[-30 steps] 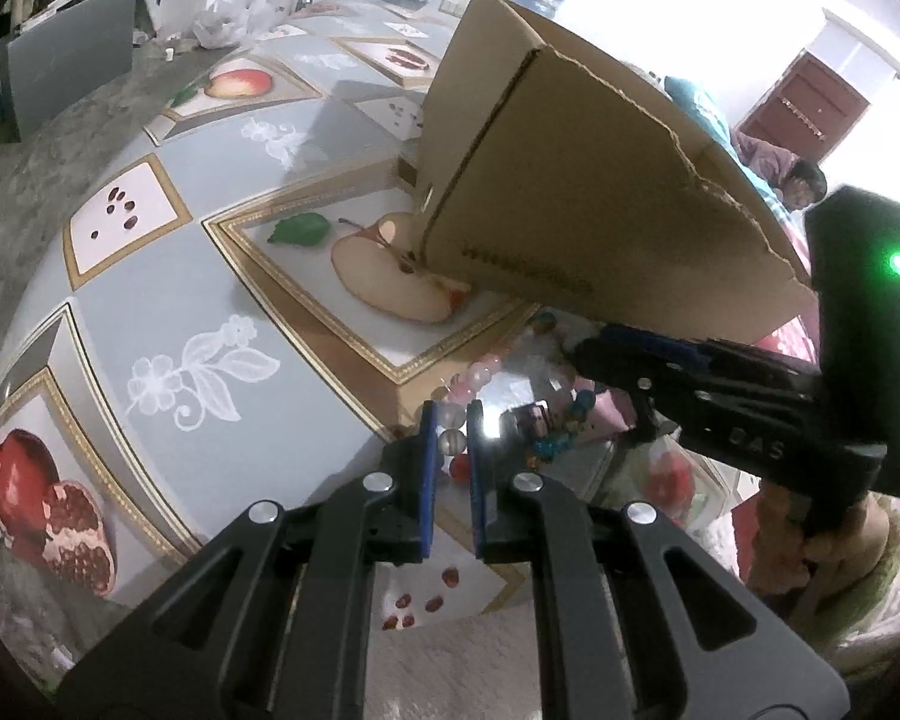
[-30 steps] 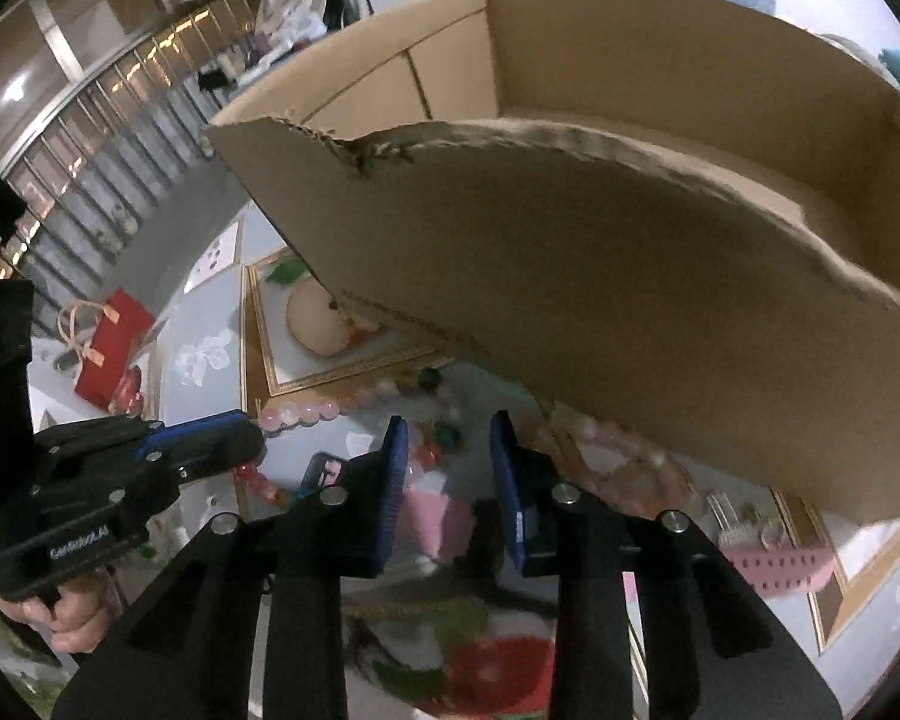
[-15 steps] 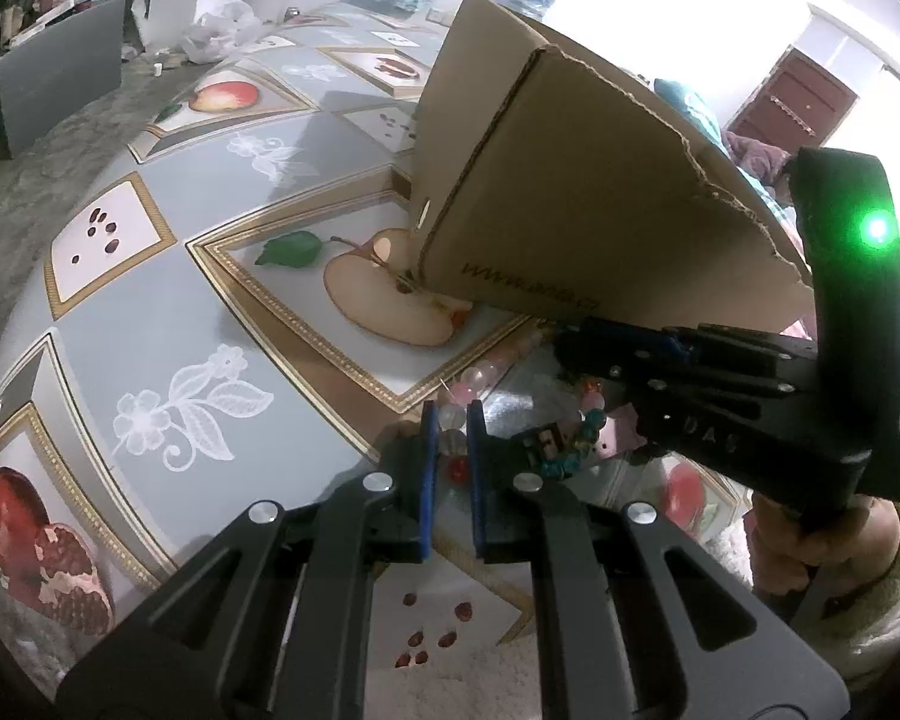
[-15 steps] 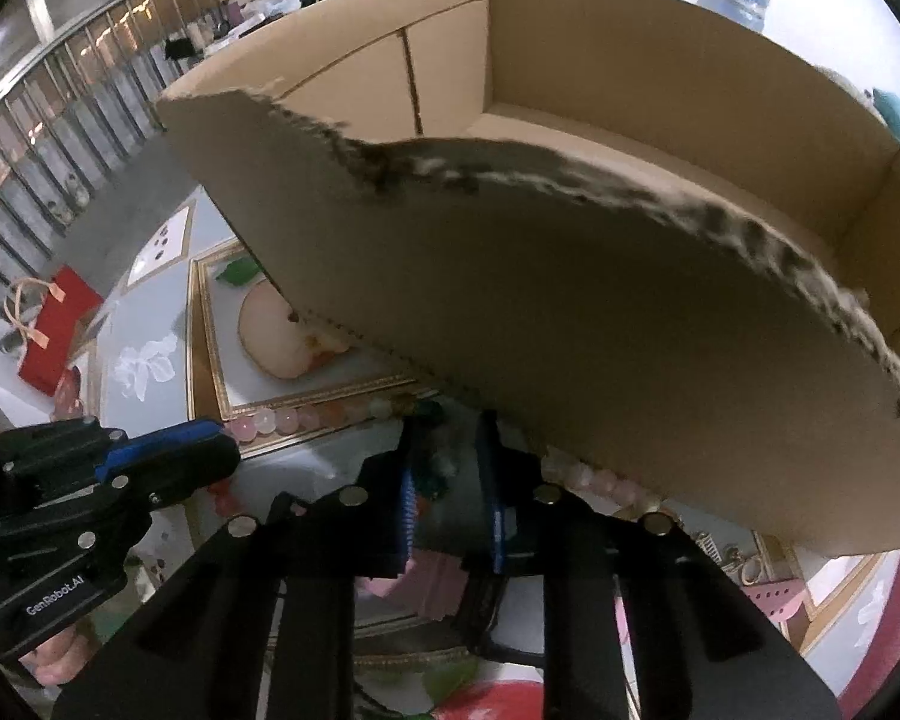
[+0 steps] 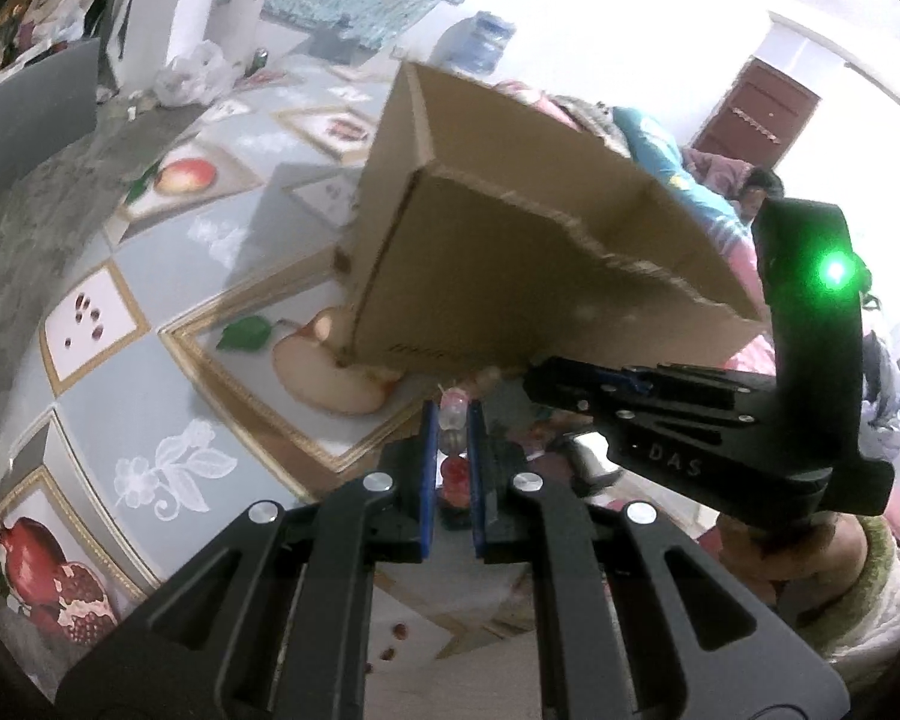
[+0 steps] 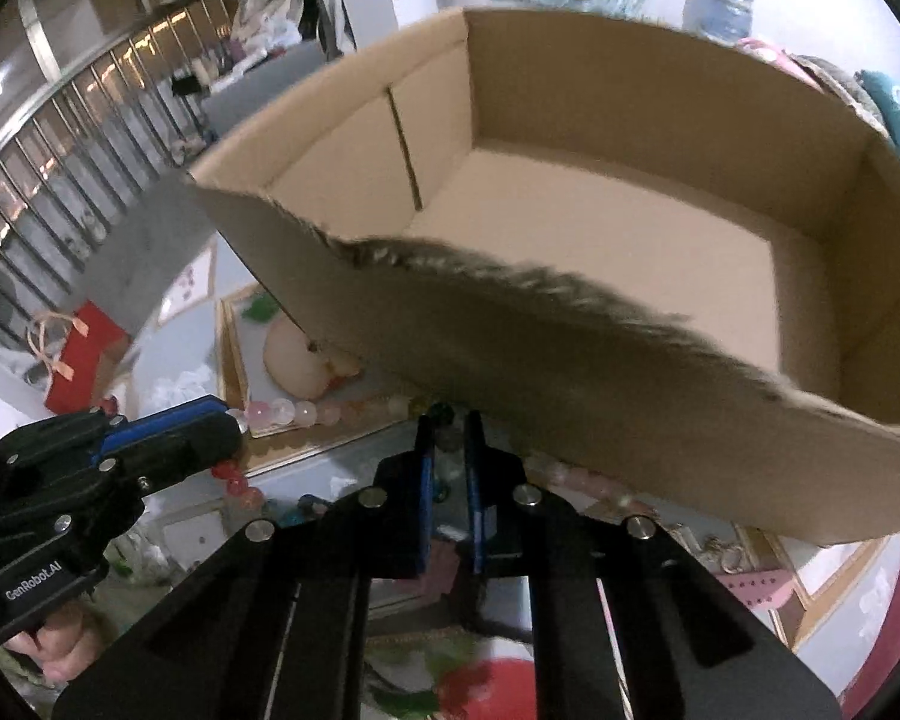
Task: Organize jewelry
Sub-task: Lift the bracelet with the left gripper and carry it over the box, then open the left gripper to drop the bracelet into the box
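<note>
Beside the cardboard box (image 6: 630, 252) on the counter (image 5: 150, 396), the left gripper (image 5: 448, 420) clamps a bead strand (image 5: 453, 414); the right gripper (image 6: 448, 438), jaws closing, pinches dark beads (image 6: 448, 435). Lifting is in hand; next, both must clear the box's torn wall.

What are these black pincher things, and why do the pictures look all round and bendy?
A person holds two black grabbing tools, one in each hand. Each has a tiny wide-eyed camera that looks along its claw, and that bends the picture. One picture comes from the left tool, the other from the right. The left claw pinches a bead string. The right claw is closing, with a dark bead of that string between its fingers. Underneath lies a tablecloth with fruit pictures. Just beyond is an open cardboard box, with nothing showing inside.
</note>
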{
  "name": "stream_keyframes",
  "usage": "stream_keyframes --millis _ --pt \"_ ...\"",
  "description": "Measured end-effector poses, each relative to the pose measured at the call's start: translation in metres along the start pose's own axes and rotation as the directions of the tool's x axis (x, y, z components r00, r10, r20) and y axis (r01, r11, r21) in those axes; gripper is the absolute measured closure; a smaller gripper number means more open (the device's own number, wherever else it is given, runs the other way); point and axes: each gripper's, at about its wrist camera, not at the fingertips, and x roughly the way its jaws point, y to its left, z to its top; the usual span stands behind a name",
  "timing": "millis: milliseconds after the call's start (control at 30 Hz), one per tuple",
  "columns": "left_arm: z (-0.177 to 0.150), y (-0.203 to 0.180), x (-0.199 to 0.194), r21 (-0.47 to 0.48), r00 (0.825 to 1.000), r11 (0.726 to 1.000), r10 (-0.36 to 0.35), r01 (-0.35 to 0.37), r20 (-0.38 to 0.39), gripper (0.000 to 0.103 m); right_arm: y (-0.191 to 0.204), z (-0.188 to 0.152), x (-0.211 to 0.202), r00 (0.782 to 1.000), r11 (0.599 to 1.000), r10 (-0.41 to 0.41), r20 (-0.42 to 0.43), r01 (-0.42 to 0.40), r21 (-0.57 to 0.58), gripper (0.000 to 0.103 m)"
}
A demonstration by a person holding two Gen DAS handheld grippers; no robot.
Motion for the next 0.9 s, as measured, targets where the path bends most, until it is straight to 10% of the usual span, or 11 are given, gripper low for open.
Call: stream_keyframes --millis 533,900 --pt "0.077 -0.081 -0.059 0.182 0.984 0.982 -0.084 0.054 0.156 0.095 -0.023 0.053 -0.119 0.953 0.995 0.103 0.284 -0.103 -0.015 0.093" --pt "0.176 -0.069 0.063 0.213 0.991 0.970 0.129 -0.117 -0.043 0.095 -0.090 0.162 0.005 0.973 0.957 0.230 -0.025 -0.222 0.186 0.093"
